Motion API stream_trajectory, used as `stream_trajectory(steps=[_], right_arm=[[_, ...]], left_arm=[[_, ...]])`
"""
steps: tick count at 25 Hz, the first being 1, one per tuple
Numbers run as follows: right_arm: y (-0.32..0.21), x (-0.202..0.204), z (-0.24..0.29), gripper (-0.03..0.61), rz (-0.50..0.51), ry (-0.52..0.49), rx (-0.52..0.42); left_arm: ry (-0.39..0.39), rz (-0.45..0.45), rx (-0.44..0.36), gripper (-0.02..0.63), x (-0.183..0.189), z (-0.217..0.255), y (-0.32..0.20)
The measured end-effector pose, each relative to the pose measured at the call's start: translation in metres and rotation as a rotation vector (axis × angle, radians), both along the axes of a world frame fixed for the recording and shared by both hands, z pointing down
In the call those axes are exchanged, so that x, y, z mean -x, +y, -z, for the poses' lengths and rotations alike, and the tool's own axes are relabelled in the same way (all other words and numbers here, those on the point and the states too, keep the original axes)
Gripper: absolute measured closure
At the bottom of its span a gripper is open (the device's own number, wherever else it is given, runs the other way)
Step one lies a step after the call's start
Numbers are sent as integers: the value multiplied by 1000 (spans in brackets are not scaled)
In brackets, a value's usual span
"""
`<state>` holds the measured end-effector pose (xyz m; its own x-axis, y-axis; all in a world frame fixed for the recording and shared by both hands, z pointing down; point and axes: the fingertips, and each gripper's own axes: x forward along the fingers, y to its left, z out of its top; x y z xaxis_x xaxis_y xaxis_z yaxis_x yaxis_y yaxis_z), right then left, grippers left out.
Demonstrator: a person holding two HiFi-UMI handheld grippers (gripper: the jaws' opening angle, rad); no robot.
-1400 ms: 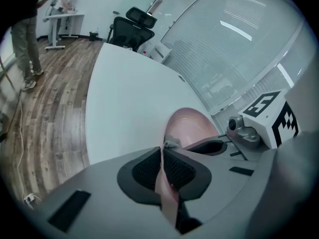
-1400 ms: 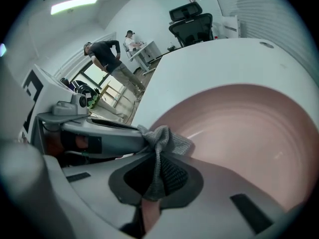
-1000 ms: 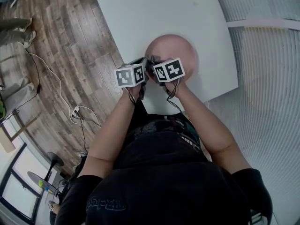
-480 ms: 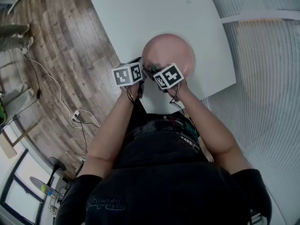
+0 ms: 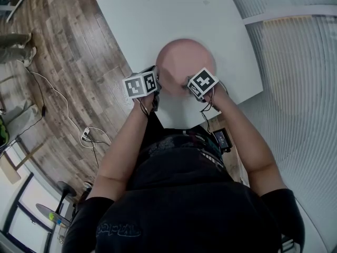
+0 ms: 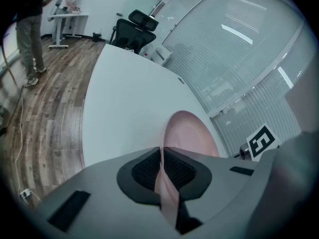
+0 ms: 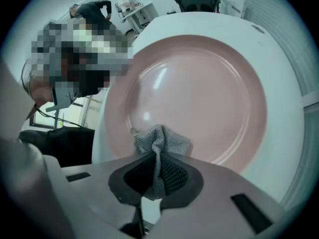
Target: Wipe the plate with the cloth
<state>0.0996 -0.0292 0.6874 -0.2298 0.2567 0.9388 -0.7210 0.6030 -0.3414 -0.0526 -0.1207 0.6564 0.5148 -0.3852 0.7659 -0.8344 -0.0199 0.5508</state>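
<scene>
A pink plate [image 5: 181, 62] lies on the white table [image 5: 158, 15] near its front edge. My left gripper [image 5: 157, 84] is shut on the plate's left rim [image 6: 167, 183]; the rim runs edge-on between the black pads. My right gripper [image 5: 188, 83] is shut on a small grey cloth [image 7: 160, 146], which bunches out of the jaws and rests on the near inside of the plate [image 7: 199, 88]. In the head view the cloth is hidden behind the right gripper's marker cube [image 5: 202, 83].
The table's front edge [image 5: 179, 121] is close under both grippers, and the person's body is right behind it. Wooden floor with cables [image 5: 68, 109] lies to the left. An office chair [image 6: 137, 26] and people at a desk [image 6: 65, 4] are far off.
My right gripper has swung with the cloth from beside the left gripper toward the plate's right side. The left gripper has kept its hold on the rim.
</scene>
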Motion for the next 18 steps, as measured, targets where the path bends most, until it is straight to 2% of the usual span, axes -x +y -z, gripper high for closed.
stream_trajectory(steps=[4, 10, 13, 18], right_arm=[[-31, -38, -4, 543, 30, 118, -64], [-117, -60, 0, 543, -26, 233, -290], [-151, -49, -2, 543, -54, 223, -364], [-185, -15, 5, 543, -33, 163, -417]], left_arm=[[-17, -29, 2, 580, -1, -2, 0], [3, -79, 5, 580, -9, 0, -1], [-1, -78, 3, 580, -9, -2, -2], [1, -86, 6, 580, -7, 2, -4]])
